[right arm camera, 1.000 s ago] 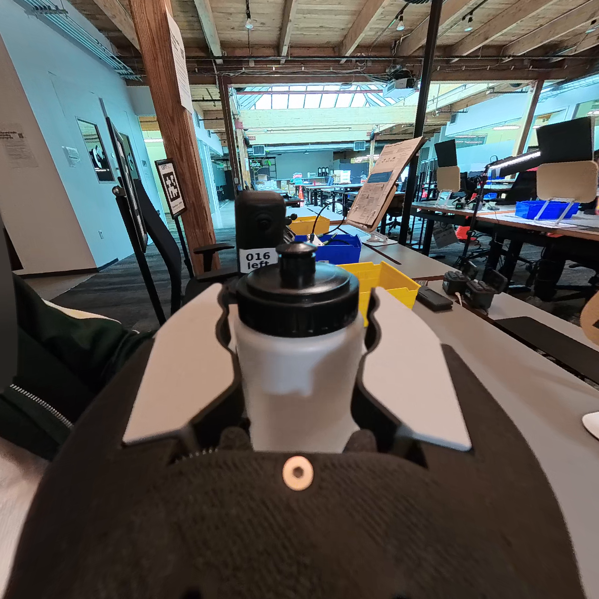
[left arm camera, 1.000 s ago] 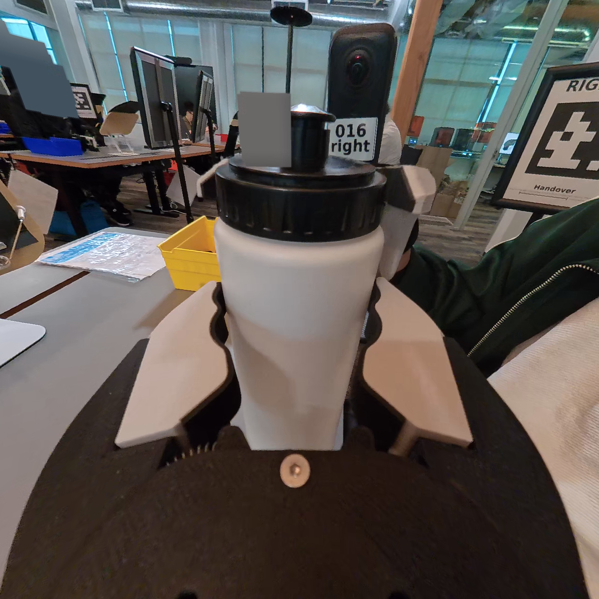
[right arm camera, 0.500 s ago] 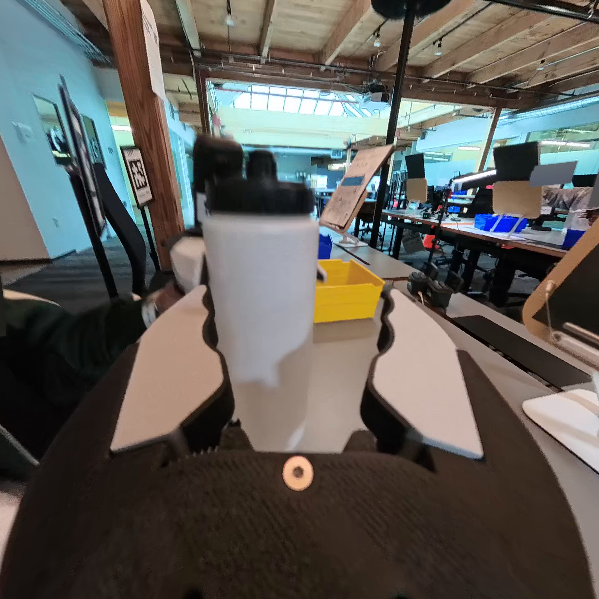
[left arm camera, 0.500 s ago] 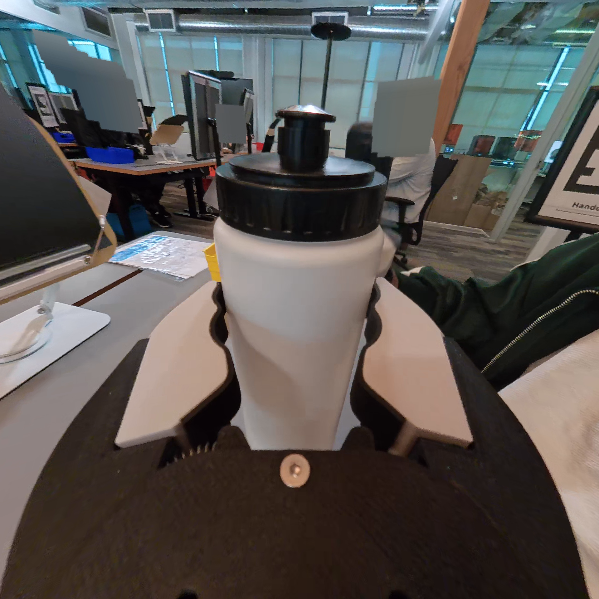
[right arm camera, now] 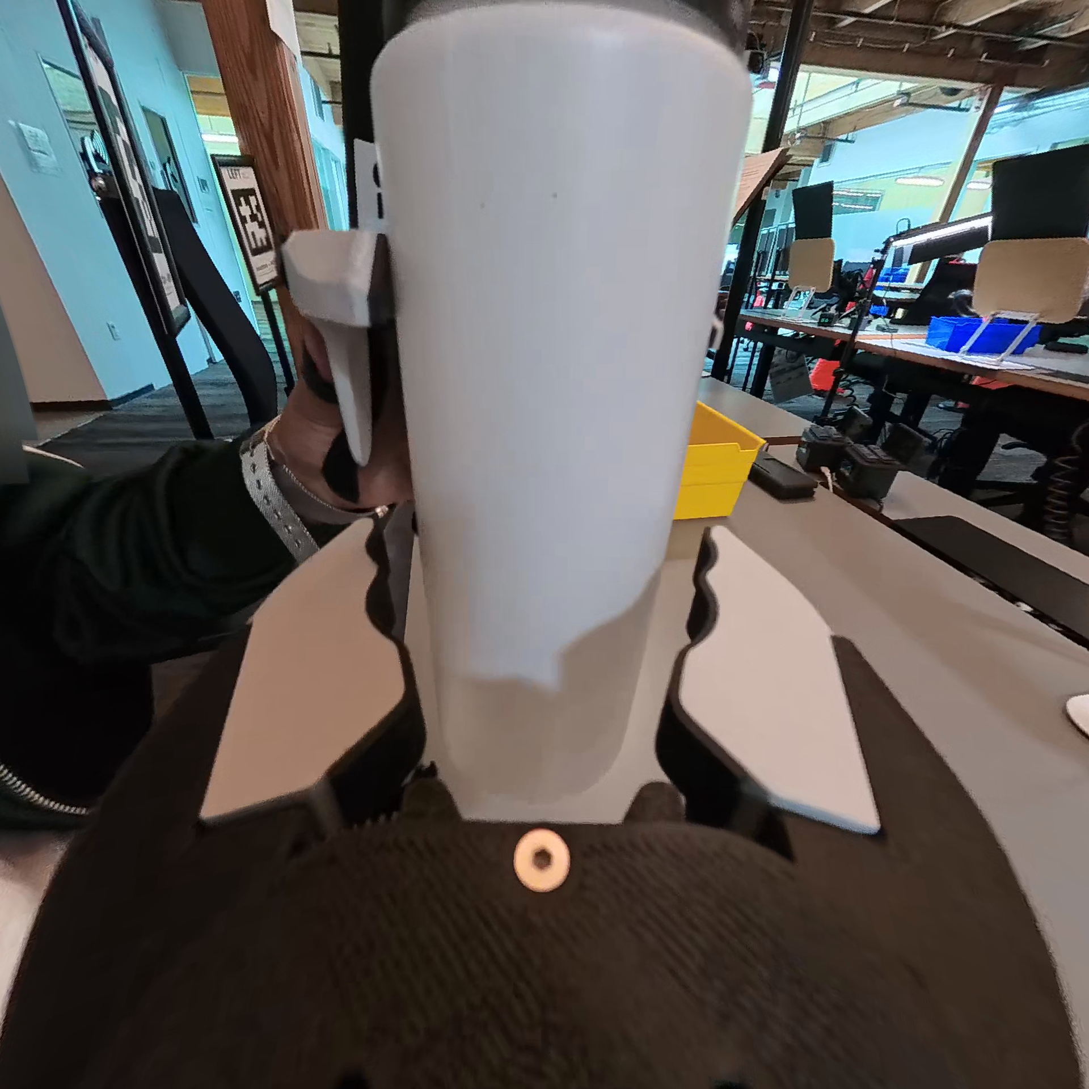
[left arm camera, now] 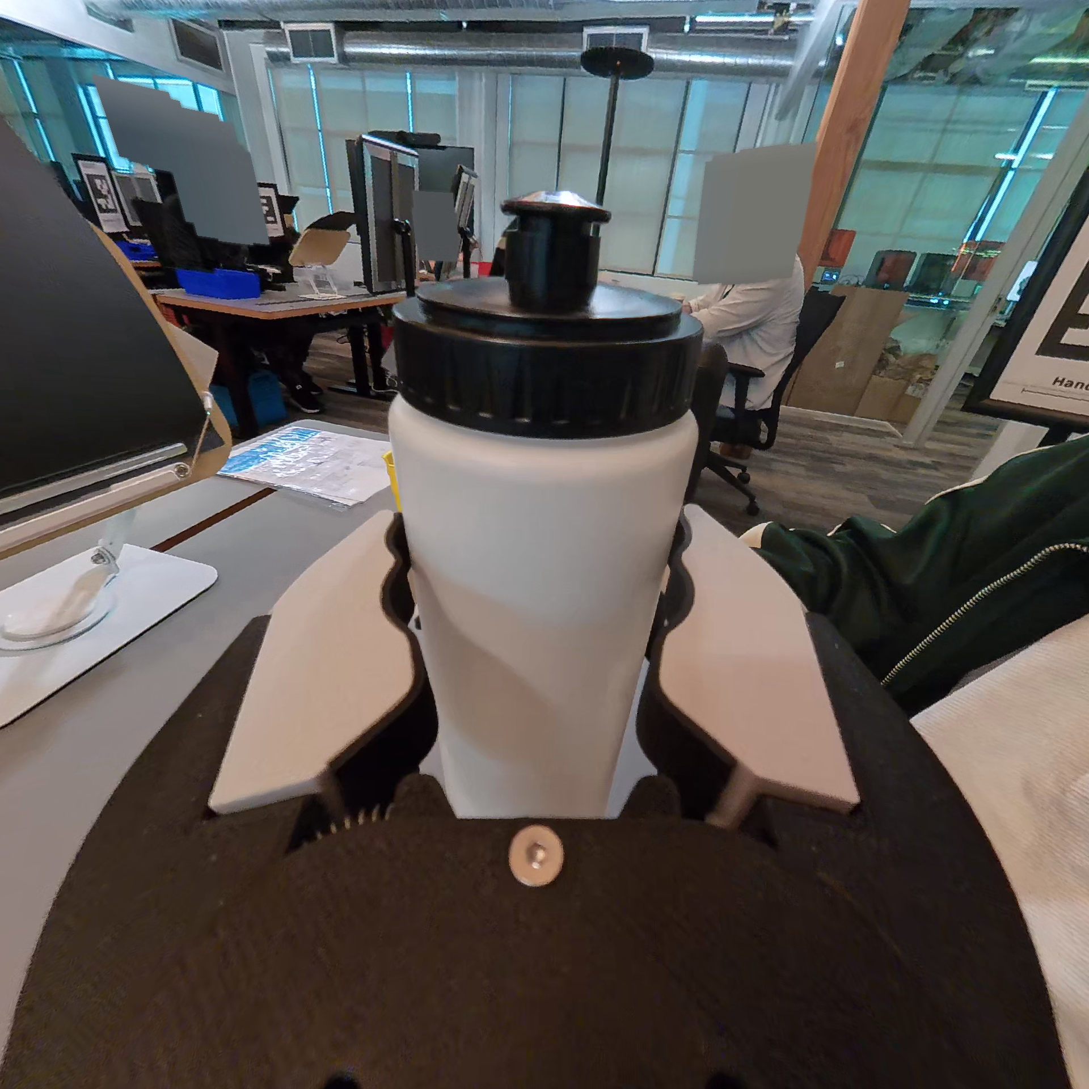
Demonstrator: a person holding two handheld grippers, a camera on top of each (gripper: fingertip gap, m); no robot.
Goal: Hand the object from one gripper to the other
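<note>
A white bottle (left arm camera: 542,560) with a black screw cap and spout stands upright in my left gripper (left arm camera: 539,524), which is shut on its lower body, pads touching both sides. In the right wrist view the same bottle (right arm camera: 554,353) fills the middle, its cap cut off by the top edge. My right gripper (right arm camera: 542,539) is open around the bottle's lower part, with a small gap on each side. One white finger of the left gripper (right arm camera: 336,283) presses the bottle's left side there, with a hand behind it.
A grey table (right arm camera: 884,589) lies below, with a yellow bin (right arm camera: 716,465) behind the bottle and black devices (right arm camera: 848,459) beyond. A monitor on a white stand (left arm camera: 76,601) and a printed sheet (left arm camera: 306,465) sit at the left. A green sleeve (left arm camera: 943,577) is at the right. Tip to tip, the grippers are about 6 cm apart.
One second ago both grippers were closed on the bottle. The right gripper has opened and dropped lower along the bottle. The left gripper keeps hold and has carried it leftward.
</note>
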